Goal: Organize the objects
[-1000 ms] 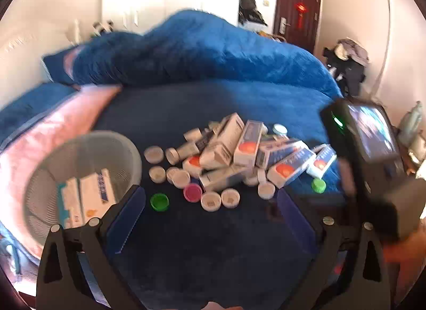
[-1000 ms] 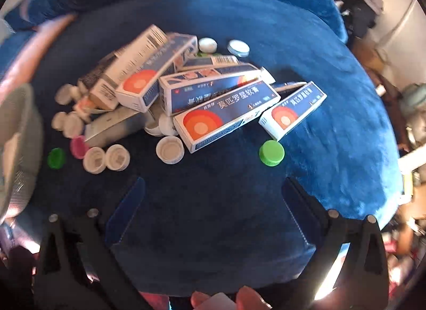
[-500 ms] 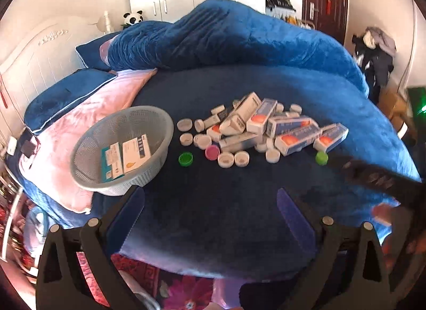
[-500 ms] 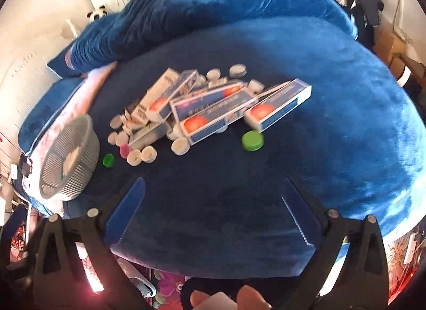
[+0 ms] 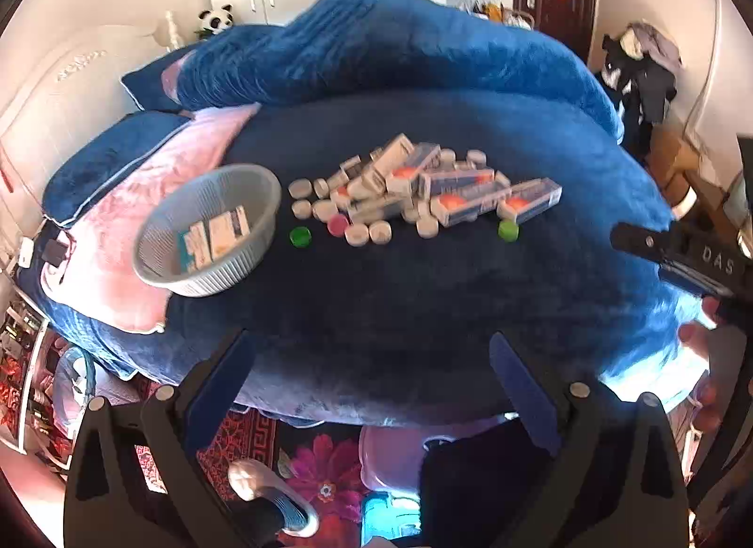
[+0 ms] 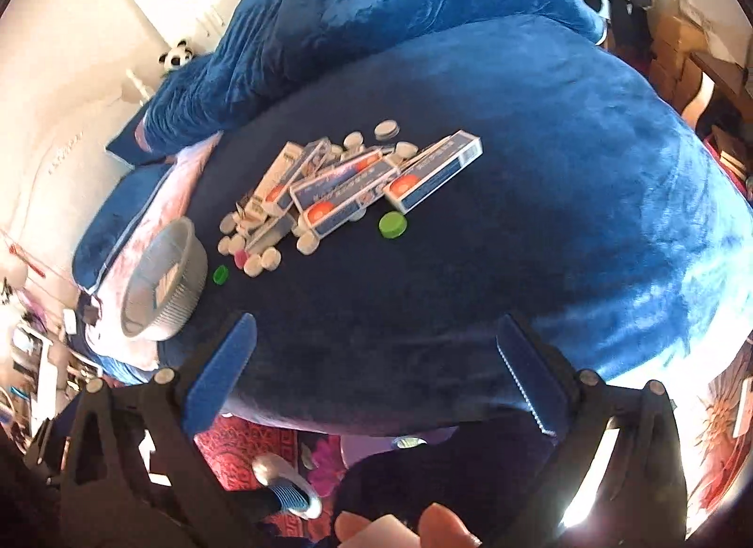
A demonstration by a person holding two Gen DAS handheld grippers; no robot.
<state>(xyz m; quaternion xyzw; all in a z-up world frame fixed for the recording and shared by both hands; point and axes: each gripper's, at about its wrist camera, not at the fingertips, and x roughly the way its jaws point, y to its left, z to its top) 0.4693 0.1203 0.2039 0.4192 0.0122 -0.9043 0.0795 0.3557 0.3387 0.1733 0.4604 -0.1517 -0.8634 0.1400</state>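
A heap of white-and-blue medicine boxes (image 5: 452,190) (image 6: 357,190) and several bottle caps (image 5: 367,232) (image 6: 263,261) lies on the blue bed cover. Two green caps (image 5: 300,236) (image 5: 508,230) and a pink cap (image 5: 337,224) sit at the heap's near edge. A grey mesh basket (image 5: 164,265) (image 6: 188,284) with two boxes (image 5: 216,237) inside stands left of the heap. My left gripper (image 5: 367,383) and right gripper (image 6: 372,374) are both open, hanging over the bed's near edge, well back from the heap, with nothing between their fingers.
A rumpled blue duvet (image 5: 376,44) rises behind the heap. A pink blanket (image 5: 155,181) lies under the basket. The right gripper's black body (image 5: 682,256) and a hand (image 5: 706,359) show at the right of the left wrist view. Patterned floor (image 5: 320,463) lies below.
Both grippers have pulled back and up from the heap, so the boxes and basket look smaller and the bed's edge and floor have come into view. Both stay open.
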